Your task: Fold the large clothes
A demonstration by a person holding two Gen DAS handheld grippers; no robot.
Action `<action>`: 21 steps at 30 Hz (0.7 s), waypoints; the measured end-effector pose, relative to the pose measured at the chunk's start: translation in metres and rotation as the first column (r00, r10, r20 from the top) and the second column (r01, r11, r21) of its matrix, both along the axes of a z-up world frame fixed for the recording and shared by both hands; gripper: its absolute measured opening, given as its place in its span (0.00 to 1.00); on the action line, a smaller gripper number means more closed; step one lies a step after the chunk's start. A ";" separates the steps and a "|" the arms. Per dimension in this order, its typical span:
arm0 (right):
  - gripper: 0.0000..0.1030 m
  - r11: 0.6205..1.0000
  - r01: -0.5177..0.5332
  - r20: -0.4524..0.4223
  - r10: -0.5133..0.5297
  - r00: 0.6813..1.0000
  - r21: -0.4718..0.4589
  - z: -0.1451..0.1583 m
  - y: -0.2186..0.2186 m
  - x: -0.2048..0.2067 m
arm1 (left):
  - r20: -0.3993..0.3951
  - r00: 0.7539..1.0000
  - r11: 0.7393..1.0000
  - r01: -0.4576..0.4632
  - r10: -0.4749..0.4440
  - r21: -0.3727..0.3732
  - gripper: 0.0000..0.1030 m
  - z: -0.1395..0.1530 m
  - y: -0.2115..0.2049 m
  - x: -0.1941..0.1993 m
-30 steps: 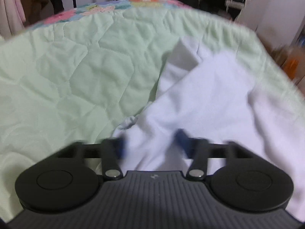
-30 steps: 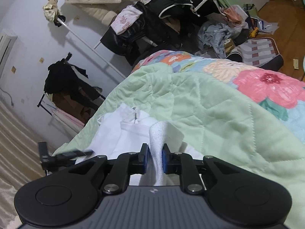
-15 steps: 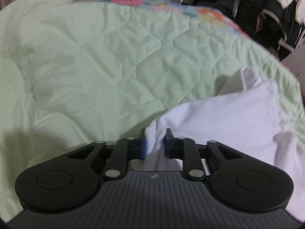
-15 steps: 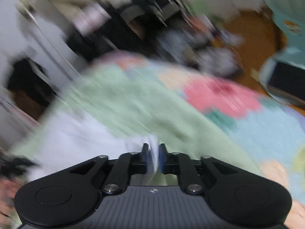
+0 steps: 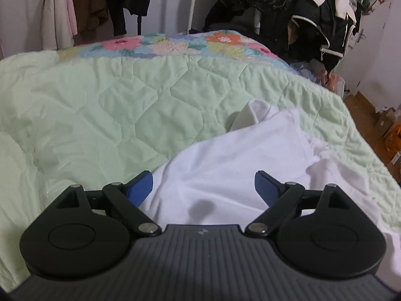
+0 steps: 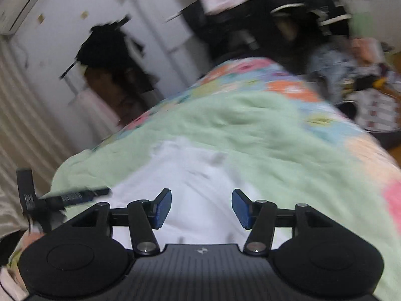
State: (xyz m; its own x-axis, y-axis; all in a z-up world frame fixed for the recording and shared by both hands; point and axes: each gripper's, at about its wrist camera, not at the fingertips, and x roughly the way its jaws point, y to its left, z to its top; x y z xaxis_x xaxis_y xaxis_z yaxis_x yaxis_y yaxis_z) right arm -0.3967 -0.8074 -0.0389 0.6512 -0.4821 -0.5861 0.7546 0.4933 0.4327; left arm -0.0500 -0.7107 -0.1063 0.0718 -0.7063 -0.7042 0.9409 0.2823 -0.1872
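A white garment (image 5: 240, 155) lies rumpled on the pale green quilt (image 5: 120, 105), folded over on itself at the near right. My left gripper (image 5: 203, 188) hangs just above its near edge, jaws opening wide, blue pads clear of the cloth. In the blurred right wrist view the same white garment (image 6: 190, 175) spreads below my right gripper (image 6: 201, 208), whose jaws are opening with nothing pinched between the pads. The other gripper's black frame (image 6: 57, 198) shows at the left of that view.
The quilt has a flowered border (image 5: 180, 44) at its far end. Racks of hanging clothes (image 5: 295, 5) stand behind the bed. Wooden floor with boxes (image 5: 386, 125) lies to the right. Striped bags and clutter (image 6: 371, 105) sit on the floor past the bed.
Both grippers let go of the white garment: the left pads spread wide, the right pads parted. The right hand swung sideways and up, and the cloth fell flat onto the quilt.
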 end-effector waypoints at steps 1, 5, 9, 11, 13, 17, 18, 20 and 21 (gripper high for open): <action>0.53 1.000 -0.017 -0.011 0.017 1.000 0.013 0.000 -0.013 0.019 | -0.050 0.999 1.000 0.012 -0.012 0.004 0.86 -0.004 0.000 0.005; 0.54 0.989 -0.036 -0.050 0.043 0.998 0.142 -0.013 -0.081 0.100 | -0.160 0.982 0.995 0.100 -0.103 -0.023 0.86 -0.004 0.003 0.009; 0.57 0.987 0.012 -0.172 0.016 0.985 0.159 -0.036 -0.116 0.147 | -0.157 0.980 0.992 0.121 -0.124 -0.027 0.86 -0.005 0.002 0.005; 0.70 0.992 0.048 -0.240 -0.018 0.971 0.118 -0.048 -0.121 0.169 | -0.170 0.979 0.994 0.109 -0.111 -0.019 0.86 -0.009 0.000 0.006; 0.67 0.994 0.080 -0.261 -0.059 0.964 0.071 -0.063 -0.123 0.179 | -0.196 0.977 0.996 0.089 -0.087 -0.003 0.86 -0.016 -0.002 0.011; 0.04 1.000 0.009 -0.212 -0.003 0.977 0.027 -0.072 -0.115 0.192 | -0.246 0.968 0.999 0.051 -0.046 0.013 0.86 -0.024 -0.003 0.019; 0.04 1.000 0.003 -0.208 -0.004 0.978 -0.004 -0.070 -0.111 0.193 | -0.246 0.968 0.999 0.046 -0.041 0.013 0.86 -0.023 -0.002 0.019; 0.04 0.997 -0.015 -0.153 0.003 0.988 -0.074 -0.056 -0.104 0.193 | -0.244 0.969 0.999 0.036 -0.032 0.010 0.86 -0.023 -0.001 0.019; 0.04 0.995 -0.012 -0.118 0.000 0.993 -0.101 -0.048 -0.102 0.192 | -0.244 0.969 1.000 0.030 -0.028 0.005 0.86 -0.022 0.000 0.018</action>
State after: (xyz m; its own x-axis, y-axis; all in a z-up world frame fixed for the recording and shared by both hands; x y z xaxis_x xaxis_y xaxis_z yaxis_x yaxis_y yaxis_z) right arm -0.2048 -0.9092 -0.0871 0.5834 -0.5391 -0.6075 0.7943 0.5347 0.2883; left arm -0.0316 -0.7104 -0.1286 -0.1231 -0.6994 -0.7040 0.8748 0.2585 -0.4098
